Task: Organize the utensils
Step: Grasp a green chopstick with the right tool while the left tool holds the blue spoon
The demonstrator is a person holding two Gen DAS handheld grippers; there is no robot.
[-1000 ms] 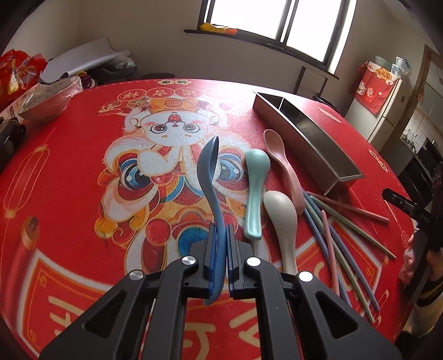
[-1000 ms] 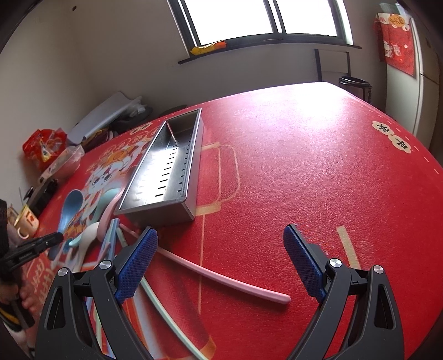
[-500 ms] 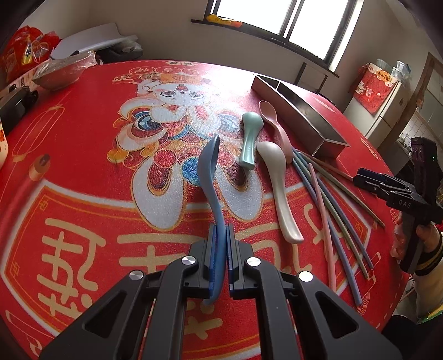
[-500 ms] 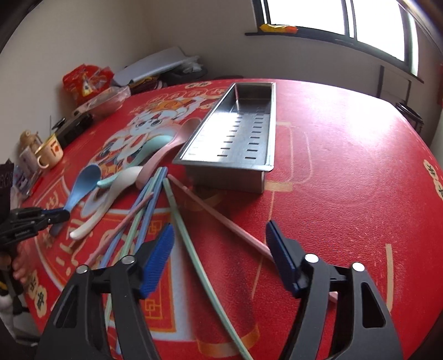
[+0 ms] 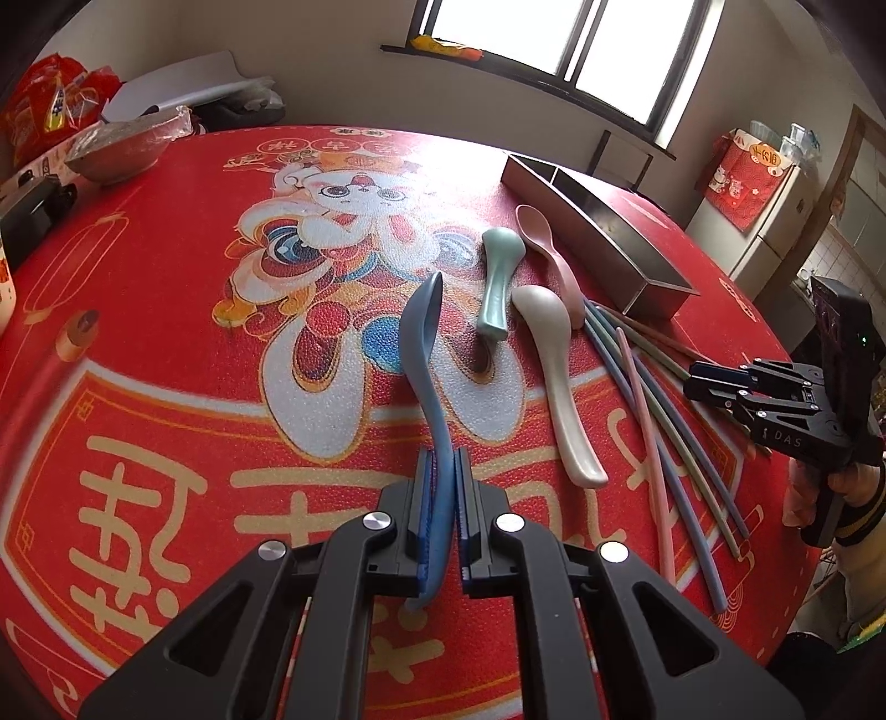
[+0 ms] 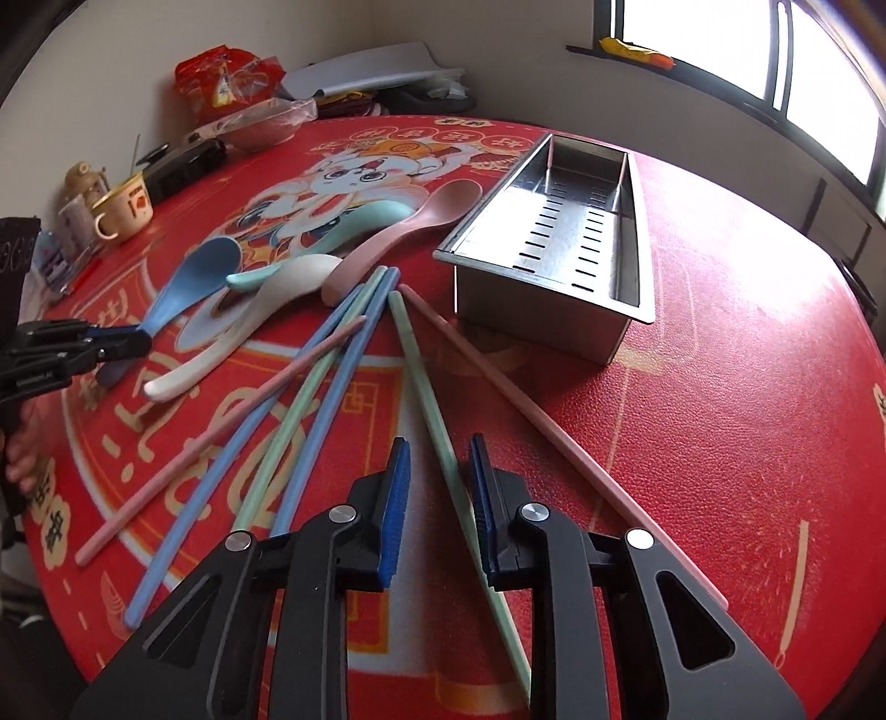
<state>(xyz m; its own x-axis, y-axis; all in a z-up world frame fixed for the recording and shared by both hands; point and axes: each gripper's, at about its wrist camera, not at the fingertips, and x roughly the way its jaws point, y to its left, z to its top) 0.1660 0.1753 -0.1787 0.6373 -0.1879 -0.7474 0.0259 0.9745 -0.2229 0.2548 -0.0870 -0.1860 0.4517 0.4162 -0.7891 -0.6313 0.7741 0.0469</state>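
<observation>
A red festive-print tablecloth (image 5: 166,343) covered the round table under a bright window (image 5: 559,39). My left gripper (image 5: 440,498) clamped the dusty-blue plastic spoon (image 5: 423,338); my right gripper (image 6: 437,498) was closing around a mint-green chopstick (image 6: 426,387) near the perforated steel tray (image 6: 570,232).

Red table (image 6: 747,387), spoons (image 5: 548,354), chopsticks (image 6: 332,387), tray (image 6: 554,288)

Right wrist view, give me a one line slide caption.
Right gripper closing around a green chopstick beside the empty steel tray on the red tablecloth.
</observation>
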